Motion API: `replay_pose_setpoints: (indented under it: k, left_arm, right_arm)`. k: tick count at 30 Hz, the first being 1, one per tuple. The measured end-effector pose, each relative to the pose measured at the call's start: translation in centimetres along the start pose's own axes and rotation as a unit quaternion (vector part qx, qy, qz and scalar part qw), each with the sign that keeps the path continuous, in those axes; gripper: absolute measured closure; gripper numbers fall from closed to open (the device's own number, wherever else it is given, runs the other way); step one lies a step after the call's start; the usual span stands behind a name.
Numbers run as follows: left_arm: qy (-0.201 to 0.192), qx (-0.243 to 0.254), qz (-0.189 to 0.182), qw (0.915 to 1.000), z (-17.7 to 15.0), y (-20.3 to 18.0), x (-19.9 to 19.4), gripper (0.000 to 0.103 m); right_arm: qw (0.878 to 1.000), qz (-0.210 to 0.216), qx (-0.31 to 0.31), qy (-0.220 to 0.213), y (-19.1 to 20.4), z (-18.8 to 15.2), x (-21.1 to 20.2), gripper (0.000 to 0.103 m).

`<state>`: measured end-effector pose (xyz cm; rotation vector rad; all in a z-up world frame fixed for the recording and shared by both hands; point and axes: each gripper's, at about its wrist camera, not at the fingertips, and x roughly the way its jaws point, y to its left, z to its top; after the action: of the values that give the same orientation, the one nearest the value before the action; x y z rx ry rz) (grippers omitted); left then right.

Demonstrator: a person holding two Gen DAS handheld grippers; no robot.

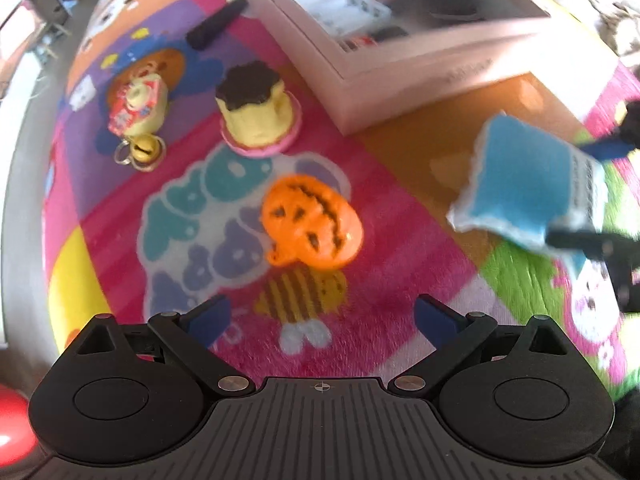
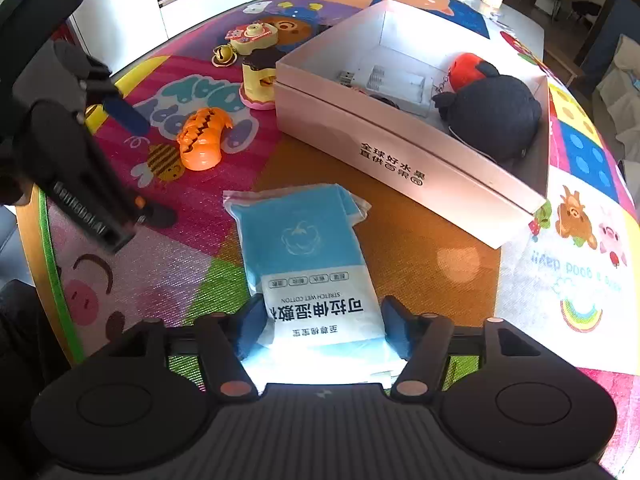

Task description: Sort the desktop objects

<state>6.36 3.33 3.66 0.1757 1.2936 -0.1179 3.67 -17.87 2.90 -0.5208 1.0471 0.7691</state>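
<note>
- The right gripper [image 2: 318, 330] pinches the near end of a blue and white packet [image 2: 308, 256], both pads against its sides.
- The packet extends away from the claw, over the mat [image 2: 192, 216], near the white box [image 2: 400, 160].
- The left gripper [image 1: 322, 318] stands spread and empty, above the mat.
- An orange pumpkin toy [image 1: 312, 226] lies just beyond its fingers, apart from them.
</note>
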Motion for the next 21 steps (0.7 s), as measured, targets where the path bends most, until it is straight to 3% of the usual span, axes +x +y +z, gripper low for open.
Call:
replay_pose_setpoints:
  k: [2,5,7,12,13,15,21]
  left_arm:
    - [-0.007,-0.021,-0.005,0.9997,0.7,0.3,-0.2,0.006]
    - [-0.016,-0.016,0.009,0.9997,1.6,0.2,0.0,0.02]
    - [-0.016,-0.016,0.012,0.9997,2.1,0.3,0.2,0.017]
    - [-0.032,-0.01,0.027,0.9991,3.0,0.3,0.1,0.024]
    - [-0.034,-0.012,0.022,0.9991,3.1,0.3,0.2,0.027]
    - [-0.033,-0.012,0.008,0.9994,3.5,0.4,0.3,0.043]
    - [-0.03,0.016,0.002,0.9994,2.9,-1.0,0.1,0.043]
  right_arm:
    - [1.0,0.002,0.001,-0.001,-0.1,-0.2,0.4,0.036]
    - [1.0,0.005,0.003,-0.001,-0.1,-0.5,1.1,0.033]
    - [1.0,0.003,0.004,-0.005,0.0,-0.7,1.3,0.032]
    - [1.0,0.01,0.013,-0.016,-0.3,-1.3,1.3,0.029]
    - [1.0,0.01,0.014,-0.018,-0.3,-1.4,1.3,0.029]
    - [1.0,0.01,0.015,-0.021,-0.3,-1.5,1.3,0.029]
    - [1.0,0.01,0.016,-0.022,-0.3,-1.5,1.2,0.029]
